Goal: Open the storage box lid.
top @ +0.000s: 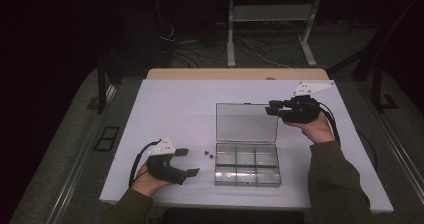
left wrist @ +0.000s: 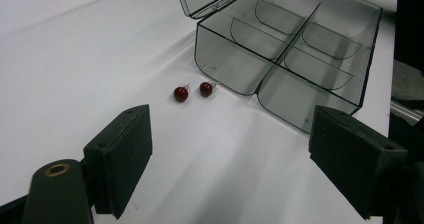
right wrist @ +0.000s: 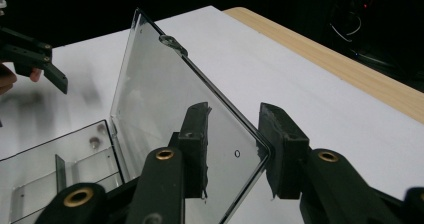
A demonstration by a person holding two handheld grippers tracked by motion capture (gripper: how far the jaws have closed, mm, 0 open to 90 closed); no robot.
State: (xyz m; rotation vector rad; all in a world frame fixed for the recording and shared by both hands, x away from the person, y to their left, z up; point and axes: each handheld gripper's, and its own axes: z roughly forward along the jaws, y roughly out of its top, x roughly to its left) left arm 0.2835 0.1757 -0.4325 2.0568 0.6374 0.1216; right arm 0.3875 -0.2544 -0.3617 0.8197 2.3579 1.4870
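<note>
A clear plastic compartment box stands near the table's front edge, its lid raised upright. In the right gripper view the lid runs between the jaws of my right gripper at its upper corner; the pads stand apart and do not pinch it. The same gripper shows at the lid's top right corner in the high view. Two small red beads lie on the table just left of the box. My left gripper stands wide open and holds nothing, a short way from the beads.
The white table top ends in a wooden strip at the back. Beyond it, on the dark floor, are a metal stand and loose cables. The box's compartments look empty.
</note>
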